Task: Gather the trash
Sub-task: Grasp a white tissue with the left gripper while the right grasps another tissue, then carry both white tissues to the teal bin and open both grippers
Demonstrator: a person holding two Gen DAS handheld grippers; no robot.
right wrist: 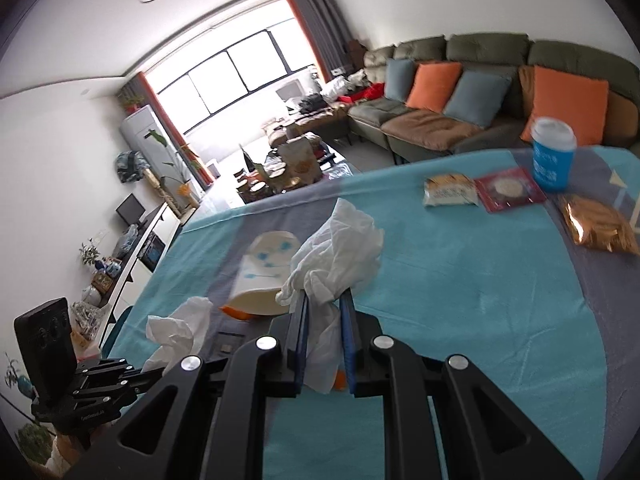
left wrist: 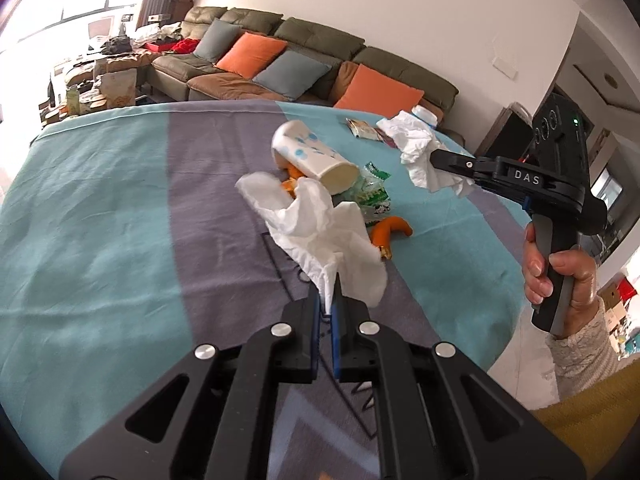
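A crumpled tissue [left wrist: 320, 236] is pinched in the left gripper [left wrist: 329, 292]; another tissue [right wrist: 336, 248] is clamped by the right gripper [right wrist: 325, 300], above a tipped paper cup [left wrist: 308, 156] and orange peel [left wrist: 390, 230].

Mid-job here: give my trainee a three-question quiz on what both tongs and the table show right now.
1. True or false: the left tongs are shut on a white tissue.
2. What do the right tongs hold?
3. The paper cup is: A upright, B lying on its side, C crushed flat.

Key: 1 true. 2 a second crumpled tissue. 3 B.
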